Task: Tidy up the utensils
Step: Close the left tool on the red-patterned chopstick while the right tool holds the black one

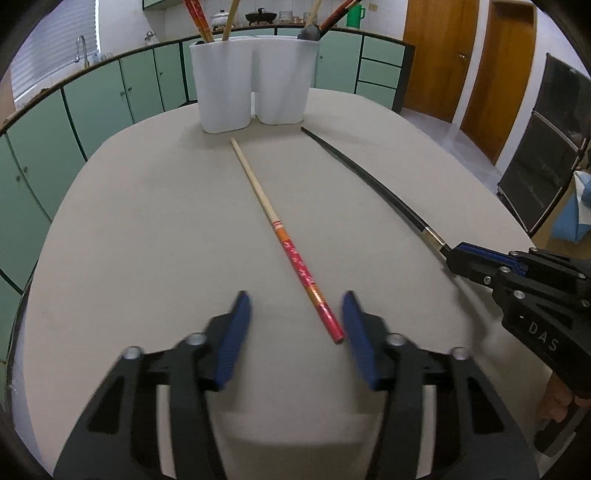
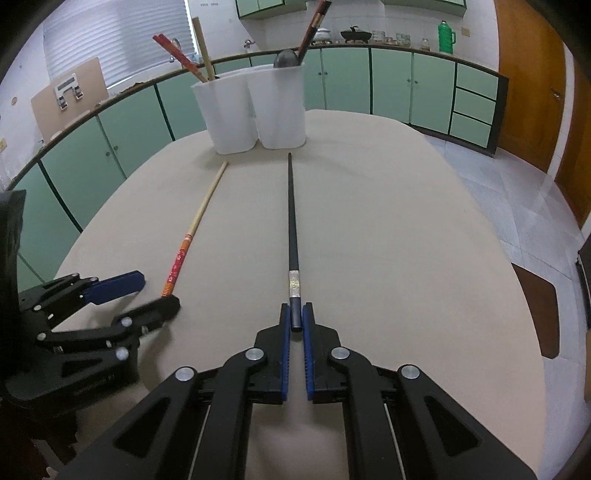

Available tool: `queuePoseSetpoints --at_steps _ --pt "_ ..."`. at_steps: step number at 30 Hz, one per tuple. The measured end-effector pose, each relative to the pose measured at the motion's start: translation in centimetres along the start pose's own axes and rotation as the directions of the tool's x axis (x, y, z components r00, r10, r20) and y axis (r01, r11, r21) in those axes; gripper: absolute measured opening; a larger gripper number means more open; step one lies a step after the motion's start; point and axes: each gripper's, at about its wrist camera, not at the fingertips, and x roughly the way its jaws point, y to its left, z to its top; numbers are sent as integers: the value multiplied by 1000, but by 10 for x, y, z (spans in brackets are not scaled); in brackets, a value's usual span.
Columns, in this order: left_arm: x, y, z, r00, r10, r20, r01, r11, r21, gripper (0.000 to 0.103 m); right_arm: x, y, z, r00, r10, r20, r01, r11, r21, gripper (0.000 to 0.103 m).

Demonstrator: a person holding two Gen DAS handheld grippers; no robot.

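A red-and-wood chopstick (image 1: 284,236) lies on the beige table (image 1: 147,229), its red end between the open blue pads of my left gripper (image 1: 295,306), untouched. It also shows in the right wrist view (image 2: 194,225). My right gripper (image 2: 295,317) is shut on the butt end of a black chopstick (image 2: 292,221), which lies along the table and points at the holder. In the left wrist view the black chopstick (image 1: 369,177) runs to the right gripper (image 1: 454,258). A white two-compartment holder (image 1: 251,81) stands at the far table end with several chopsticks and a dark spoon (image 1: 309,32).
Green cabinets (image 1: 99,99) curve around behind the table. Wooden doors (image 1: 443,55) stand at the right. A black rack (image 1: 546,155) is beside the table's right edge. The left gripper (image 2: 136,295) shows at the left of the right wrist view.
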Motion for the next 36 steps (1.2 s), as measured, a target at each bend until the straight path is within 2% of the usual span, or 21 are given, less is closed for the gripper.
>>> queuePoseSetpoints --at_steps 2,5,9,13,14,15,16,17,21,30,33,35,36 --pt "-1 6 0 1000 2 0 -2 1000 -8 24 0 1 -1 1000 11 -2 -11 1000 -3 6" --pt "-4 22 -1 1000 1 -3 -1 1000 -21 6 3 8 -1 1000 21 -3 -21 999 -32 6" --pt "-6 45 -1 1000 19 2 -19 998 -65 5 6 19 -1 999 32 -13 -33 997 -66 6" --pt "-8 59 0 1000 -28 11 29 994 -106 10 8 23 0 999 44 -25 -46 995 -86 8" --pt "-9 61 -1 999 -47 17 49 992 -115 19 8 23 0 999 44 -26 -46 994 -94 9" --pt "-11 62 -3 998 -52 24 54 991 -122 27 7 24 -1 999 43 -29 -46 993 -108 15" --pt "-13 63 -5 998 -48 31 51 990 -128 40 5 25 -3 999 41 -29 -44 991 -127 22" --pt "-16 64 -8 998 -51 37 56 990 -129 42 3 25 -5 999 39 -29 -43 989 -141 24" --pt "-22 64 -17 998 -55 38 60 990 -125 41 -4 22 -13 998 48 -29 -52 987 -151 26" --pt "-16 58 -14 1000 -21 21 23 995 -99 39 2 19 -6 998 63 -27 -66 991 -120 26" --pt "-13 55 -10 1000 -6 15 8 996 -85 31 5 20 -4 998 63 -29 -66 990 -121 24" --pt "-12 52 -8 1000 -3 14 4 997 -77 21 7 22 -4 998 52 -31 -56 990 -129 20" --pt "-11 51 -7 1000 -1 14 2 997 -76 18 7 24 -3 998 53 -32 -57 989 -135 13"
